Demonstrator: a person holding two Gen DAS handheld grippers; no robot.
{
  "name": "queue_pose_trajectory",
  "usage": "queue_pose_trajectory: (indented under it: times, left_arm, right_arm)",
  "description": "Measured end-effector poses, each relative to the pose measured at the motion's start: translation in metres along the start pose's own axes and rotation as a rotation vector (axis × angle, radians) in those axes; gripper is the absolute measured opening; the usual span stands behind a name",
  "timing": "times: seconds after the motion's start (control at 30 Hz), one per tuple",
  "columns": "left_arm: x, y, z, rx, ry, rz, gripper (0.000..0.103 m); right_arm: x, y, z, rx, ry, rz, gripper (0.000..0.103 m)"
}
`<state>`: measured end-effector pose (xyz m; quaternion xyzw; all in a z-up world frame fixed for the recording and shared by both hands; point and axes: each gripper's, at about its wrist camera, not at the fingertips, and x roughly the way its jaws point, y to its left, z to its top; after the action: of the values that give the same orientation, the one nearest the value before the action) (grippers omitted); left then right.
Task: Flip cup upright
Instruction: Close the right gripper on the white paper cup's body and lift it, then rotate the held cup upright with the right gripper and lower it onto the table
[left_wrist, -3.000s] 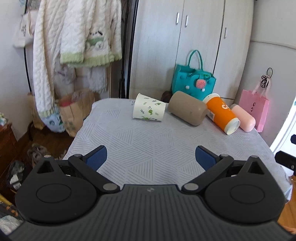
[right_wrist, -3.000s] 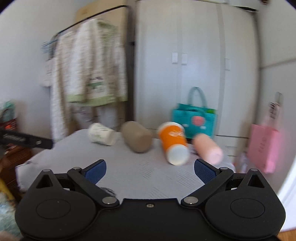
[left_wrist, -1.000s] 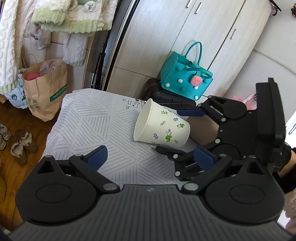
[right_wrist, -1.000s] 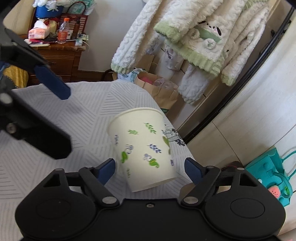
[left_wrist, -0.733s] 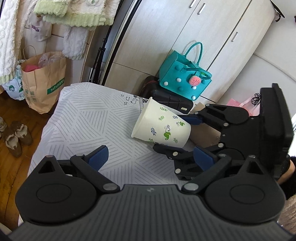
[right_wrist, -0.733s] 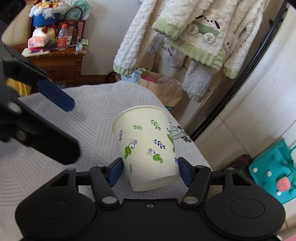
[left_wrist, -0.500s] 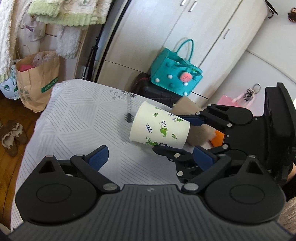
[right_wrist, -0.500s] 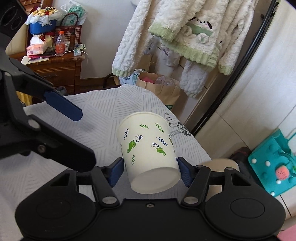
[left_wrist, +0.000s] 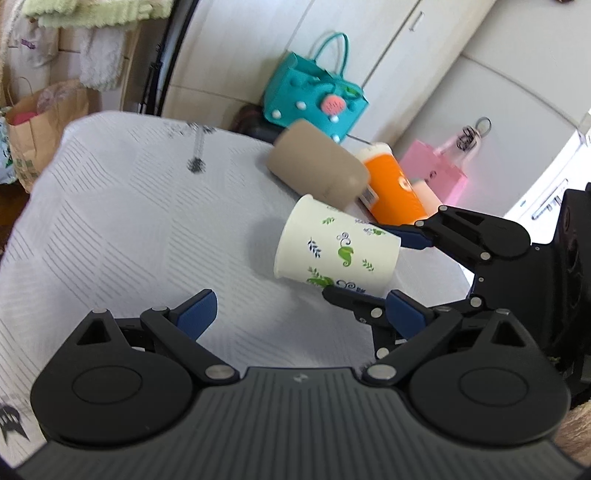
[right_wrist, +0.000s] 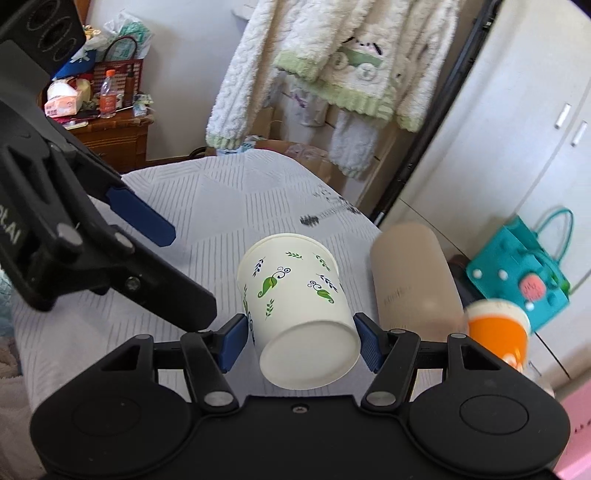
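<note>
1. Since a second ago, the right gripper (right_wrist: 301, 341) has closed on the paper cup (right_wrist: 295, 295) and lifted it off the table (left_wrist: 110, 206), rim pointing away.
2. Left gripper (left_wrist: 295, 314) hangs wide open, empty, nearby.
3. Thin paper could buckle or slip mid-rotation; the tan cup (left_wrist: 317, 166) lies close enough to be bumped.

The paper cup (right_wrist: 295, 295) looked matt with printed leaves; the tablecloth (left_wrist: 129, 221) was ribbed woven cloth; the right gripper (right_wrist: 301, 339) was matt black plastic with blue pads.
</note>
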<state>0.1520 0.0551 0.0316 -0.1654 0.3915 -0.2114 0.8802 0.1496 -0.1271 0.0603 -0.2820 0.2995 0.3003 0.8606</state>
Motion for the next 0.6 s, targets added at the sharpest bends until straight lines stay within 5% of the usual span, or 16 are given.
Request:
queue_pose_trajectory:
  times: [0.23, 0.6]
  left_arm:
    - [-0.002, -0.018, -0.012, -0.007, 0.034, -0.105, 0.099]
    - [0.016, -0.046, -0.02, -0.021, 0.046, -0.126, 0.099]
  right_arm:
    - [-0.017, -0.001, -0.025, 0.089, -0.013, -0.012, 0.067]
    - [-0.022, -0.001, -0.053, 0.279, 0.034, -0.034, 0.067]
